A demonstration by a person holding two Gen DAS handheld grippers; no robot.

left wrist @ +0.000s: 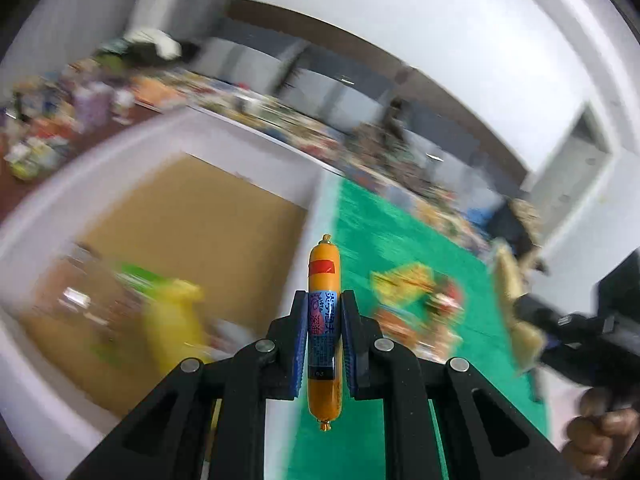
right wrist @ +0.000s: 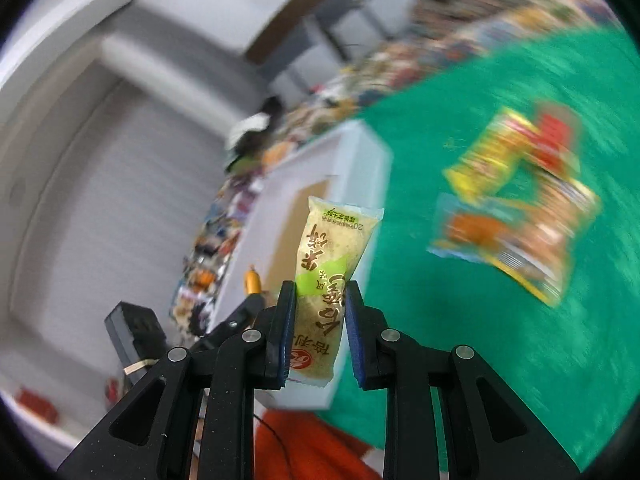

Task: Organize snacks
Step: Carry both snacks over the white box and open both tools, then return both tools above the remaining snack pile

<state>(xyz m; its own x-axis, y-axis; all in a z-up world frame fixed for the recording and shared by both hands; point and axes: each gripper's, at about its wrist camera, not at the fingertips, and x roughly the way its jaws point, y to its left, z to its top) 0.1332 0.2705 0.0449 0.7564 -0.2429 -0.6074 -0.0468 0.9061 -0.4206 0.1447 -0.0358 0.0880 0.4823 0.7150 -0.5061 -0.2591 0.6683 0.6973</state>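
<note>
My left gripper is shut on an orange sausage stick with a blue label, held upright above the near edge of a white box with a cardboard bottom. My right gripper is shut on a pale yellow-green rice cracker packet, held above the green cloth beside the white box. The right gripper and its packet also show in the left wrist view, and the sausage tip shows in the right wrist view.
A yellow packet and other blurred snacks lie inside the box. Several colourful snack bags lie on the green cloth. Heaps of goods line the far side. The views are motion-blurred.
</note>
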